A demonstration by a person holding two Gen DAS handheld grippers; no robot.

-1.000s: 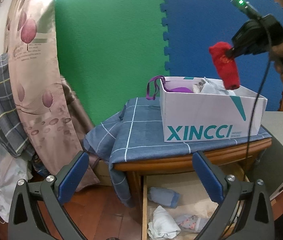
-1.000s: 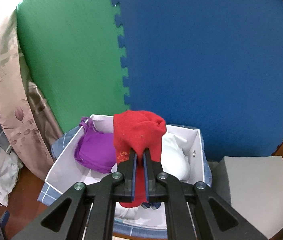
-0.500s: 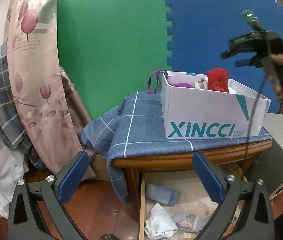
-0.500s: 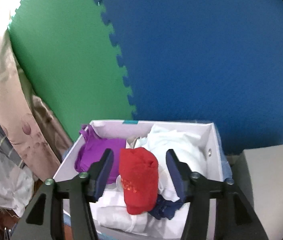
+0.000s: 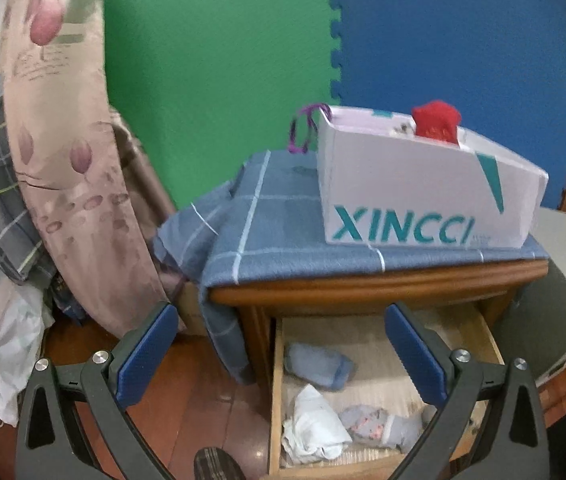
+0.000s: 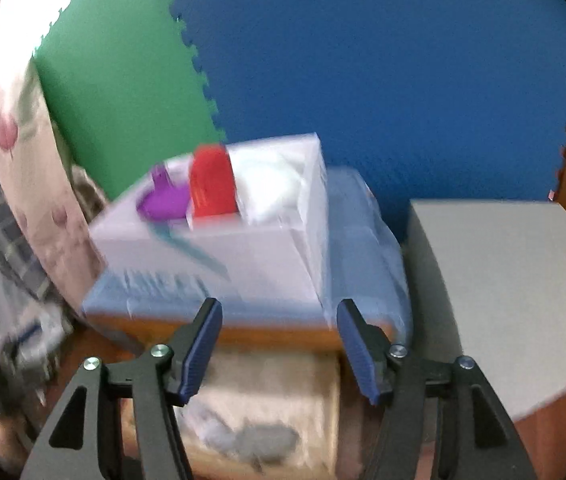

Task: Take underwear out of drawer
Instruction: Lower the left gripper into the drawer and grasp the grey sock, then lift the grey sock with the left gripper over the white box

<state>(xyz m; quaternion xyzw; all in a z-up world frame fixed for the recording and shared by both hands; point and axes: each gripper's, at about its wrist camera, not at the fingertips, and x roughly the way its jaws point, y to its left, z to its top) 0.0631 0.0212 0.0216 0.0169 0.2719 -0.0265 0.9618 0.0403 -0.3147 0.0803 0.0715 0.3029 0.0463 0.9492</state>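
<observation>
drawer (image 5: 383, 364) open at 6 o'clock | white underwear (image 5: 315, 428) inside: soft, light; pinch bunched top fold | left gripper (image 5: 279, 344) jaws apart, empty | right gripper (image 6: 279, 344) just opening, empty

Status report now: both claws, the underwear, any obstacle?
Left claw open, empty. Right claw just opened, empty. Red piece in white box; three pieces in open drawer. No obstacle.
</observation>
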